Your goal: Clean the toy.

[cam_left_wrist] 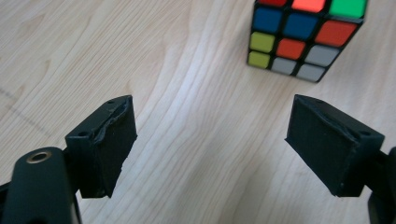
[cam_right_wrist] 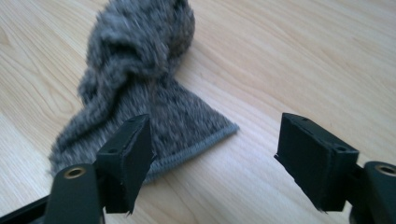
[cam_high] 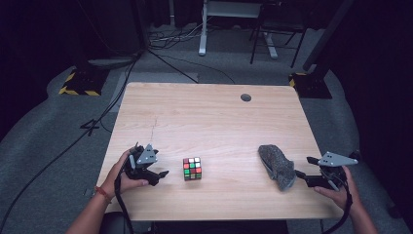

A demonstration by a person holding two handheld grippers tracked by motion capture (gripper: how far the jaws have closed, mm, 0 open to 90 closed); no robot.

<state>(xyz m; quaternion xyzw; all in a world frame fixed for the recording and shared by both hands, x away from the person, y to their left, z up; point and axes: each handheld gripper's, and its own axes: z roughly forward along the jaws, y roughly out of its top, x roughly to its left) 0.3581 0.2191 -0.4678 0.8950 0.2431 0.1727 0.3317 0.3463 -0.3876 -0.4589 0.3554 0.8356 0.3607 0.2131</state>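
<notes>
A scrambled colour cube (cam_high: pixel 192 168) stands on the wooden table (cam_high: pixel 209 117), front middle. My left gripper (cam_high: pixel 163 174) rests just left of it, open and empty; in the left gripper view the cube (cam_left_wrist: pixel 303 37) lies ahead, to the right of the gap (cam_left_wrist: pixel 210 149) between the wide-apart jaws. A crumpled grey fuzzy cloth (cam_high: pixel 276 165) lies at the front right. My right gripper (cam_high: pixel 300 169) sits open at the table's right edge, pointed at the cloth. In the right gripper view the cloth (cam_right_wrist: pixel 144 88) lies ahead and to the left, its hem behind the left jaw, my right gripper (cam_right_wrist: pixel 215 158) empty.
A round grey grommet (cam_high: pixel 246 97) sits in the tabletop near the far edge. Cables (cam_high: pixel 87 126) run across the grey floor left of the table. Stand bases with yellow-black tape (cam_high: pixel 80 83) flank the far corners, and desk legs (cam_high: pixel 202 29) stand behind.
</notes>
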